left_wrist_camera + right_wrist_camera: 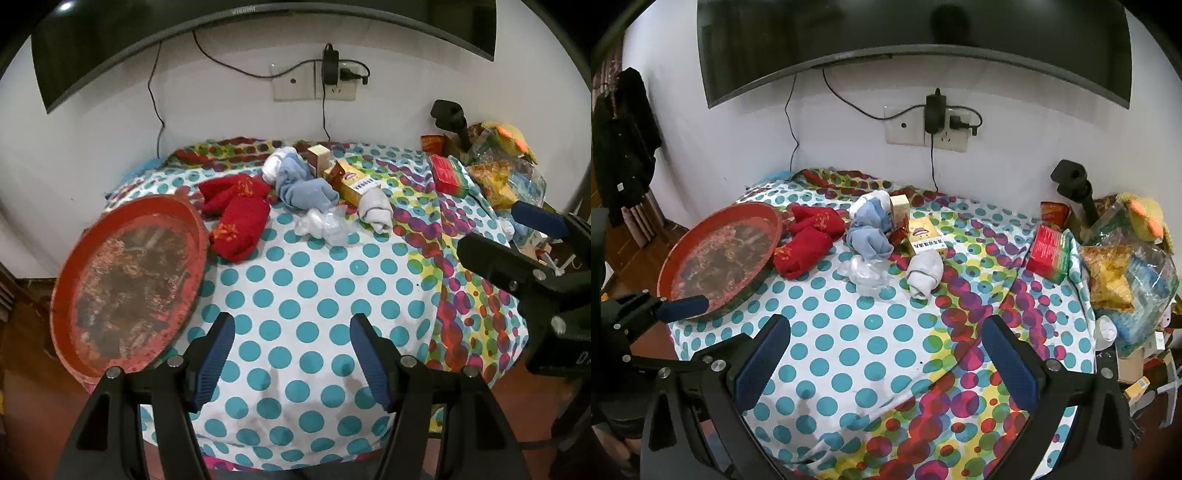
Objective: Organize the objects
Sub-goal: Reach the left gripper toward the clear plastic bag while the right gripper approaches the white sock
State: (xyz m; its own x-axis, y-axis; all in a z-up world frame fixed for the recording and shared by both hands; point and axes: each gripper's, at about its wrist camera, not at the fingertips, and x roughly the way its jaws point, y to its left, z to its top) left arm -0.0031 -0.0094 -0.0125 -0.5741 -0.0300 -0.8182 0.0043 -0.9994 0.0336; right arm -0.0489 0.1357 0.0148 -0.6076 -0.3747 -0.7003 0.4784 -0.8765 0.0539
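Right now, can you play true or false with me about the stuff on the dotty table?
1. The red tray has socks in it. False: it holds none; the red socks lie beside it on the cloth.
2. Both tongs are open and hold nothing. True: left tongs, right tongs.
3. The yellow box lies behind the grey sock. True.
4. The blue sock is at the table's right edge. False: it is mid-table, next to the red socks.
5. A plug is in the wall socket. True.
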